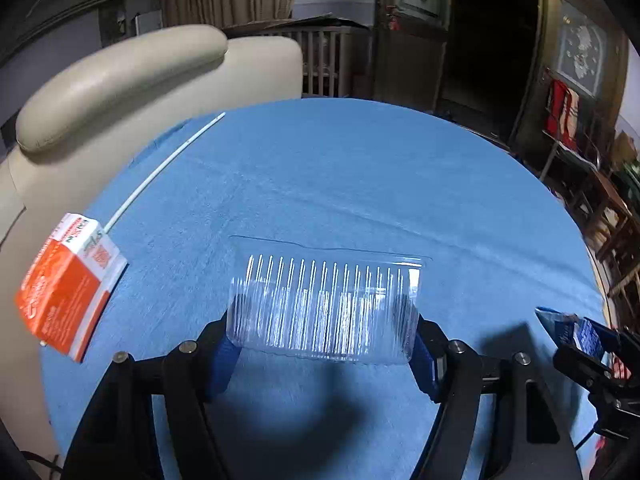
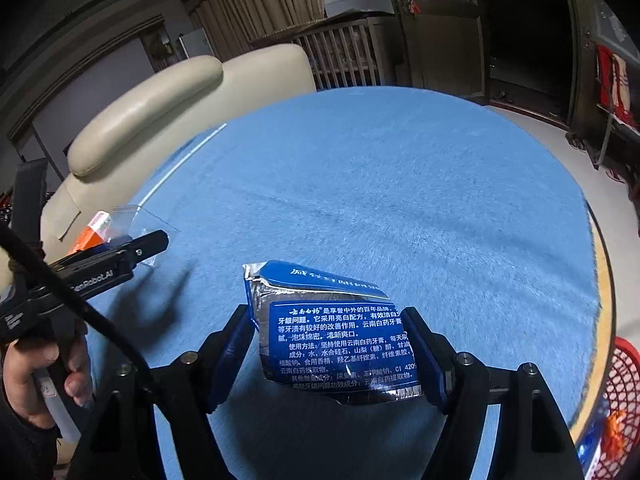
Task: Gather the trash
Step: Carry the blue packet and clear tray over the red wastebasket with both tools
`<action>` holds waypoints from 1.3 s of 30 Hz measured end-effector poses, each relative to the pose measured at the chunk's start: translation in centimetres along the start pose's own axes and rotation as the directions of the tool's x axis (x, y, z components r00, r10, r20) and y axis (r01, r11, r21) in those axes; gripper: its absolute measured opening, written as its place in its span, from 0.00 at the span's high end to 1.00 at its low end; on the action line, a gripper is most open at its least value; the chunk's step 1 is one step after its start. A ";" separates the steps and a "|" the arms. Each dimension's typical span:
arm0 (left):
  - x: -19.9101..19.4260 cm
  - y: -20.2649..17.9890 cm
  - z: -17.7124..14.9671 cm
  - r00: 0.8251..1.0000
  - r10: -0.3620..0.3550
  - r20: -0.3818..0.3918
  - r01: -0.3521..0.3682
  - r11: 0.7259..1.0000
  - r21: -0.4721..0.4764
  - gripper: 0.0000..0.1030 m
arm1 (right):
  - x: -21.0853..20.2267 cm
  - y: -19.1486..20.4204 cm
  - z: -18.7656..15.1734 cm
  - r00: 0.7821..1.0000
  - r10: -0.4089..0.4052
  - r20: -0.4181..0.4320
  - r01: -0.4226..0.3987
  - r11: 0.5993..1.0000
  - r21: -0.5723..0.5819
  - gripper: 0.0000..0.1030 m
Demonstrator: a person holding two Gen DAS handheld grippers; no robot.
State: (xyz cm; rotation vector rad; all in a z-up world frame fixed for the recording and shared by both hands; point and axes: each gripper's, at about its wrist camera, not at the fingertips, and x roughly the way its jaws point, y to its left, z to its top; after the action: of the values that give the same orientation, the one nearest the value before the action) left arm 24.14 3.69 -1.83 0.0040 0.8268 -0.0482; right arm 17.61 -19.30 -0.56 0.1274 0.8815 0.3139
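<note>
Round table under a blue cloth (image 1: 340, 168), cream armchair (image 1: 120, 80) behind it, dark wooden doors and a slatted crib further back.

Item one: clear ribbed plastic tray (image 1: 324, 308). I have it in my left gripper (image 1: 324, 344), crosswise between the two blue fingers (image 1: 224, 360), one short end against each pad, its near edge level with the fingertips and the rest standing out ahead of them. The jaws stand fairly wide, clamped on the tray, which hangs clear of the cloth over its own shadow.

Item two: blue and silver toothpaste carton (image 2: 340, 340), crushed and torn, printed side facing the camera. It sits between the fingers of my right gripper (image 2: 332, 356), pads pressed on its left and right edges, its crumpled top reaching past the fingertips. In the left wrist view, this gripper shows at the right edge.

Item three: orange and white carton (image 1: 68, 284), at the table's left edge, well apart from both grippers.

Item four: thin white stick (image 1: 160, 168), lying on the cloth from that carton toward the far edge.

Item five: red mesh basket (image 2: 624, 392), beyond the table's right edge.

A hand (image 2: 36, 376) grips the left tool's handle.
</note>
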 end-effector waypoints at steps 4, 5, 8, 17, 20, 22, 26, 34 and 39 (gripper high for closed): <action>-1.9 -1.3 -1.0 1.000 0.002 0.012 -0.002 1.000 0.016 0.29 | -1.8 0.2 -1.1 1.000 -0.001 0.015 0.001 1.000 0.011 0.25; -2.7 -1.8 -1.7 1.000 0.000 0.017 0.000 1.000 0.016 0.29 | -2.4 0.1 -1.4 1.000 -0.001 0.021 0.001 1.000 0.017 0.25; -4.4 -2.5 -3.0 1.000 -0.008 0.026 0.007 1.000 0.014 0.29 | -4.0 0.1 -2.5 0.999 -0.007 0.035 0.006 1.000 0.029 0.25; -8.2 -4.2 -6.1 0.998 -0.038 0.051 0.036 0.999 0.035 0.29 | -7.8 0.3 -4.9 0.997 -0.022 0.080 0.017 0.998 0.061 0.25; -9.4 -4.2 -6.8 0.997 -0.041 0.063 0.039 0.998 0.039 0.29 | -8.9 0.5 -5.3 0.995 -0.025 0.098 0.018 0.998 0.068 0.25; -10.0 -4.2 -7.1 0.997 -0.041 0.070 0.038 0.998 0.039 0.29 | -9.7 0.8 -5.5 0.994 -0.026 0.110 0.018 0.998 0.065 0.25; -11.5 -4.0 -7.9 0.995 -0.052 0.085 0.049 0.998 0.034 0.29 | -11.4 1.5 -5.9 0.990 -0.026 0.140 0.018 0.998 0.059 0.25; -14.0 -4.4 -9.2 0.992 -0.059 0.114 0.054 0.997 0.047 0.29 | -14.1 2.4 -7.0 0.982 -0.031 0.185 0.020 0.998 0.061 0.25; -14.6 -4.9 -9.1 0.989 -0.065 0.131 0.056 0.996 0.065 0.29 | -15.0 2.1 -7.7 0.979 -0.041 0.199 0.028 0.997 0.070 0.25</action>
State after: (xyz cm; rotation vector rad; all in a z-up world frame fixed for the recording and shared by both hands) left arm 7.30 -0.36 2.83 0.0329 0.6918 -0.1297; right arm 2.30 -22.23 6.18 0.2022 0.6939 0.2342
